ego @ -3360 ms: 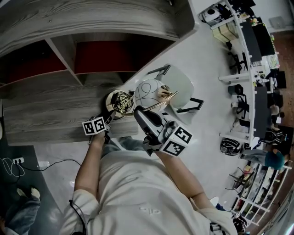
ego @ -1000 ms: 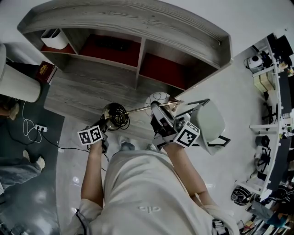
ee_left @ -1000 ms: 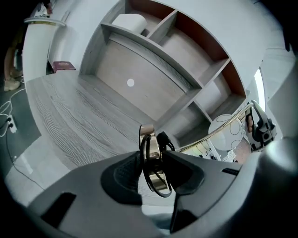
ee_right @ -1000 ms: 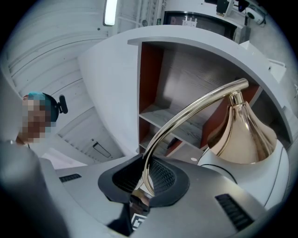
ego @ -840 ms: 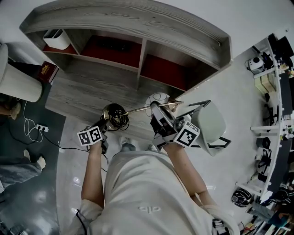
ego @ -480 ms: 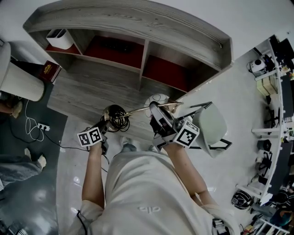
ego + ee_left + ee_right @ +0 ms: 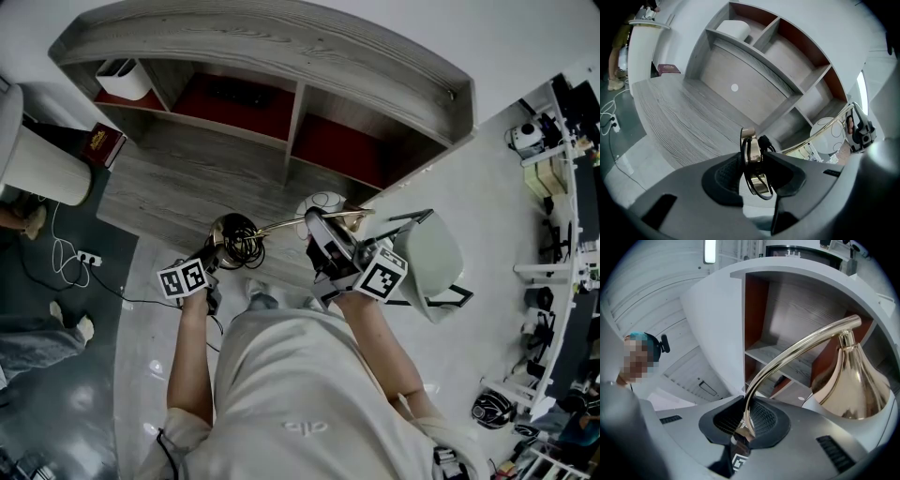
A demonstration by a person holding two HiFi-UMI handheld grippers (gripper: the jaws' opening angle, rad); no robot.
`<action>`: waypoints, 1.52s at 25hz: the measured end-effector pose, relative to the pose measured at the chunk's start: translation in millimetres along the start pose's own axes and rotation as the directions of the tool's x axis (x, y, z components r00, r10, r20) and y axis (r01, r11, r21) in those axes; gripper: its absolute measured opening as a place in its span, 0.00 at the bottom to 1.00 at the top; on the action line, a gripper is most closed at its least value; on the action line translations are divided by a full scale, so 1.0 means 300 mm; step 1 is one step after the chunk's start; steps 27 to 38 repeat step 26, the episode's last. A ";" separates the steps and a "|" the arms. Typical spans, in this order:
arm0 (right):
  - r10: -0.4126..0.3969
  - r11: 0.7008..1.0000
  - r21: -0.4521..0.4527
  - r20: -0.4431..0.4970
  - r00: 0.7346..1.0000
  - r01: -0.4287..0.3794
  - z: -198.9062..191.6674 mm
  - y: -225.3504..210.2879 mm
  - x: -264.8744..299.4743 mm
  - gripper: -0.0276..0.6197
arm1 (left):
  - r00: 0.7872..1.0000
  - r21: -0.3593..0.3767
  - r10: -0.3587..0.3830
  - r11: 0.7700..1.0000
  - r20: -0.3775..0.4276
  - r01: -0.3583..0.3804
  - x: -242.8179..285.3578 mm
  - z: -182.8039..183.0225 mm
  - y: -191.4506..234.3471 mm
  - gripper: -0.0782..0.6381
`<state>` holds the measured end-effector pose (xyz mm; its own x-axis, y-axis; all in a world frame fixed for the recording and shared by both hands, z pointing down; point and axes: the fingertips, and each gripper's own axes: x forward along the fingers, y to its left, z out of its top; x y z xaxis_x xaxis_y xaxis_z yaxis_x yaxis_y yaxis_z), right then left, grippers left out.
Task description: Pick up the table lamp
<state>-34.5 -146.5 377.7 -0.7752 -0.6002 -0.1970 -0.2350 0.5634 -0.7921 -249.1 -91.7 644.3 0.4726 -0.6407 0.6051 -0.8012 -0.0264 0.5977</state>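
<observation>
Barely shifted from a second ago, the table lamp point(image 7: 281, 225) hangs sideways over the grey surface's point(image 7: 159, 197) near edge, left tongs point(image 7: 752, 164) clamped on its cord-wound base point(image 7: 234, 234), right tongs point(image 7: 743, 425) pinching the slick brass arm point(image 7: 787, 352), which may slip and drop the shade point(image 7: 323, 203).

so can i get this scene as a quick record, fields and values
lamp: gold, held by both grippers, looks clear of the desk
left gripper: fingers shut on the base
cord: black, wound round the base
right gripper: fingers shut on the curved arm
globe: white, by the right gripper
desk: grey wood, shelves with red backs
box: white, left shelf
book: desk's left end
chair: white, right of the desk
</observation>
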 end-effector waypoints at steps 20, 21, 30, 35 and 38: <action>0.017 1.000 -0.004 -0.011 1.000 -0.017 0.027 -0.014 0.001 0.14 | 1.000 -0.011 0.004 1.000 0.000 -0.004 0.025 0.009 -0.017 0.31; 0.016 1.000 -0.004 -0.012 1.000 -0.016 0.029 -0.014 -0.001 0.14 | 1.000 -0.012 0.004 1.000 -0.001 -0.004 0.026 0.009 -0.020 0.31; 0.014 1.000 -0.004 -0.017 1.000 -0.015 0.038 -0.011 -0.001 0.14 | 1.000 -0.021 0.004 1.000 -0.001 -0.004 0.031 0.006 -0.031 0.31; 0.014 1.000 -0.004 -0.017 1.000 -0.015 0.038 -0.011 -0.001 0.14 | 1.000 -0.021 0.004 1.000 -0.001 -0.004 0.031 0.006 -0.031 0.31; 0.014 1.000 -0.004 -0.017 1.000 -0.015 0.038 -0.011 -0.001 0.14 | 1.000 -0.021 0.004 1.000 -0.001 -0.004 0.031 0.006 -0.031 0.31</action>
